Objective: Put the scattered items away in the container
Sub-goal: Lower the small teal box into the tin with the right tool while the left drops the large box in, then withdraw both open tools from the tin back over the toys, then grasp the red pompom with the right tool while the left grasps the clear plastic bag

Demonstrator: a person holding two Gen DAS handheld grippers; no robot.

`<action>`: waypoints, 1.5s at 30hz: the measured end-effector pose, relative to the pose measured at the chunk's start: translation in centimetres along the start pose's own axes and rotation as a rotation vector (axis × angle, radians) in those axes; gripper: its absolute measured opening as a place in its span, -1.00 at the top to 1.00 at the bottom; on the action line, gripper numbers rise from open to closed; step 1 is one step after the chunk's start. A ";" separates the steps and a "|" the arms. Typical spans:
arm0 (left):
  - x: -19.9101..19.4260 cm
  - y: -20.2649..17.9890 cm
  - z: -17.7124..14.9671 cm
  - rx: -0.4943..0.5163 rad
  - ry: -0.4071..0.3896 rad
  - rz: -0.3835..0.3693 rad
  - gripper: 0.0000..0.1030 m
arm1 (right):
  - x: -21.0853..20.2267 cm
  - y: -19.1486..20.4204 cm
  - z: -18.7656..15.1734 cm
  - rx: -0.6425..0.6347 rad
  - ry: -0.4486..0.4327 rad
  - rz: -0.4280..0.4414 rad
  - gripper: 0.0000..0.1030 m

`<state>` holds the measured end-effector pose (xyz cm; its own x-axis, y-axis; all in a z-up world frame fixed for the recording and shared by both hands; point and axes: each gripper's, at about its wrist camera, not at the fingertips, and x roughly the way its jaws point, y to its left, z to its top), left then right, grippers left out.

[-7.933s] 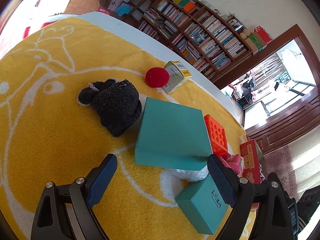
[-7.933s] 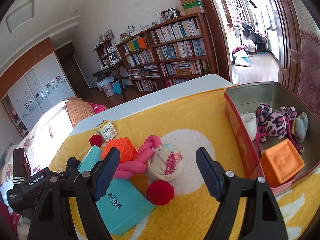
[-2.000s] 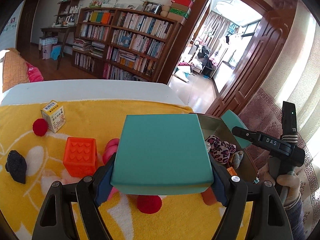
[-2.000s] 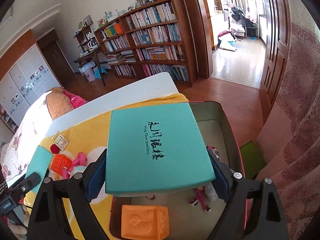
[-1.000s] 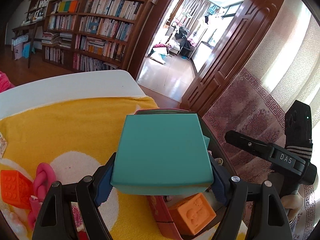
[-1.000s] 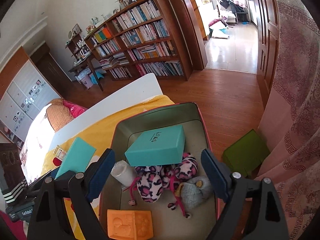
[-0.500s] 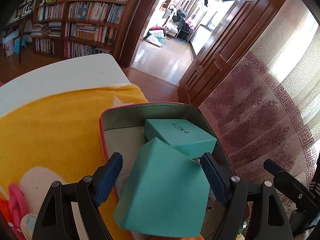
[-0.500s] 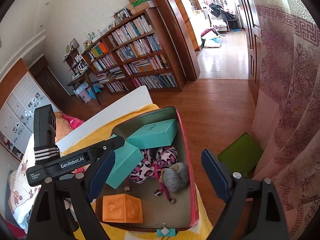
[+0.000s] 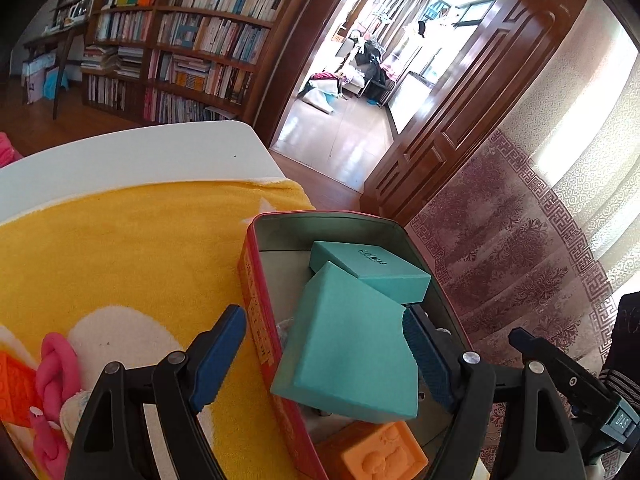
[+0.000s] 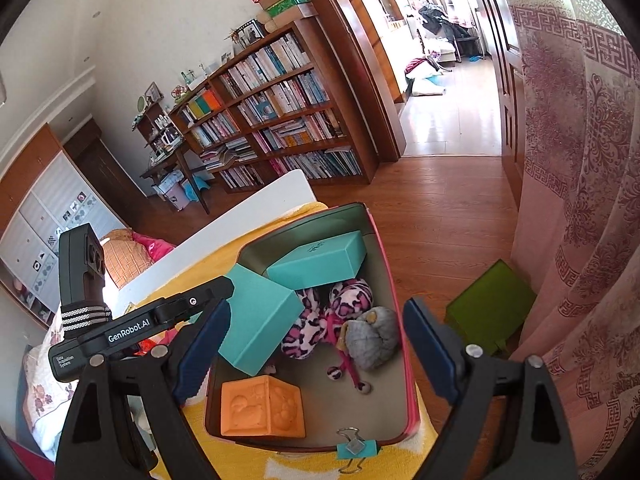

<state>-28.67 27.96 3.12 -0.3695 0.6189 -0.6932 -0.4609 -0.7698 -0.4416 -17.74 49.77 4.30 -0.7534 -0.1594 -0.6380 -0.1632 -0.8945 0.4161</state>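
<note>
- In the red tin, at twelve o'clock from the right claw, lie two teal boxes: the lid leans tilted at the tin's nine o'clock side, and the printed box sits at its far end, resting partly on the leopard toy.
- Also inside: a grey plush just beside the leopard toy, and an orange block at the tin's near end, six o'clock from the lid.
- The left claw is spread; the lid sits between its pads with a clear gap on the left side, and the right pad looks just beside its corner, so I judge it released, not pinched.
- The right claw is spread too, with nothing between its pads; it hangs above the tin.
- Left out on the yellow towel over the desk: a pink twisted rope and an orange cube at eight o'clock in the left view, with a pale item below them too cut off to name.
- My reading: well along, with five things in the tin, and at least those towel items left; the rest of the desk is out of view.
</note>
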 end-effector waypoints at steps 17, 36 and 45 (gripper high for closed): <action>-14.2 13.7 -6.6 -0.229 -0.179 0.256 -0.75 | 1.4 11.0 -5.1 -0.196 0.043 0.171 -0.76; -17.6 22.0 -13.5 -0.334 -0.186 0.311 -0.75 | 9.5 20.2 -17.2 -0.442 0.220 0.032 -0.34; -14.8 20.9 -13.8 -0.251 -0.115 0.292 -0.75 | 11.4 18.6 -17.1 -0.340 0.242 0.019 -0.33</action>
<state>-21.68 0.51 -3.69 -0.5501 0.3711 -0.7481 -0.1170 -0.9212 -0.3710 -18.47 24.22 -6.31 -0.5760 -0.2340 -0.7832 0.0994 -0.9711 0.2171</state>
